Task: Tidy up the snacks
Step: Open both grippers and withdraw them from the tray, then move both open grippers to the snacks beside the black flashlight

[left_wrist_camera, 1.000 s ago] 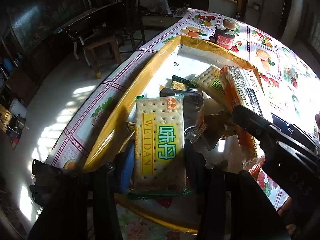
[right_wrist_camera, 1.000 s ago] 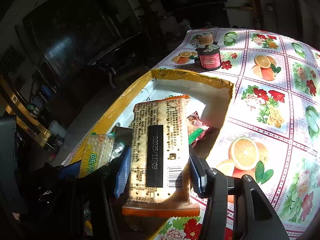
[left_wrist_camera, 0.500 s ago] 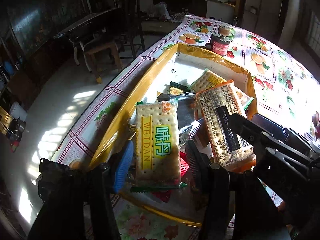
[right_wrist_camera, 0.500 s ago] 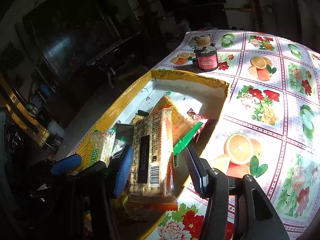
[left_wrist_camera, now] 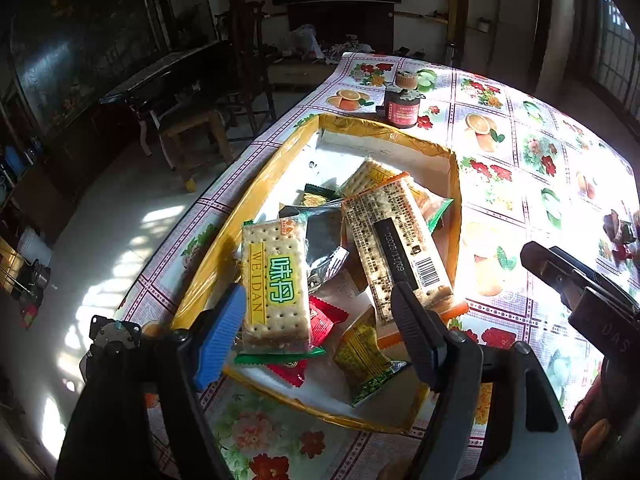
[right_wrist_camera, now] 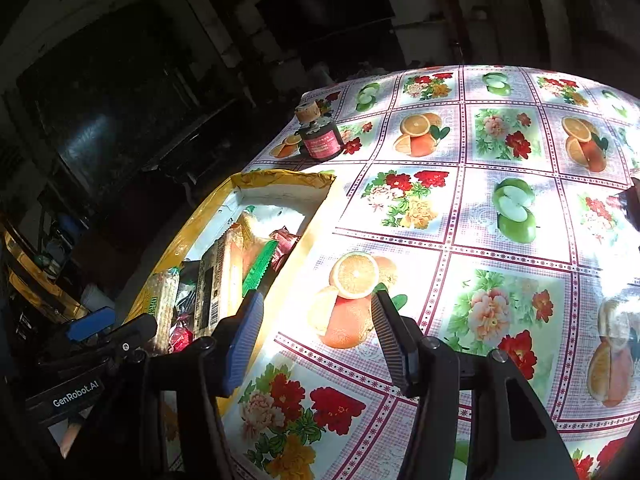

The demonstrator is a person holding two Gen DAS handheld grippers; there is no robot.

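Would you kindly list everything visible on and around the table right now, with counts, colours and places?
Box: one, yellow-rimmed with a white inside, on the tablecloth.
Cracker packs: three; a yellow-banded one at the box's near left, one lying barcode side up right of it, one partly buried behind.
Small packets: several, red, yellow-green, dark; loose in the box, exact count unclear.
Jar: one, dark with a red label, beyond the box.
Tablecloth: one, fruit and flower squares.
Stool: one, wooden, on the floor at left.
Left tongs: open over the box, jaws just widened, holding nothing.
Right tongs: open above bare tablecloth, empty.
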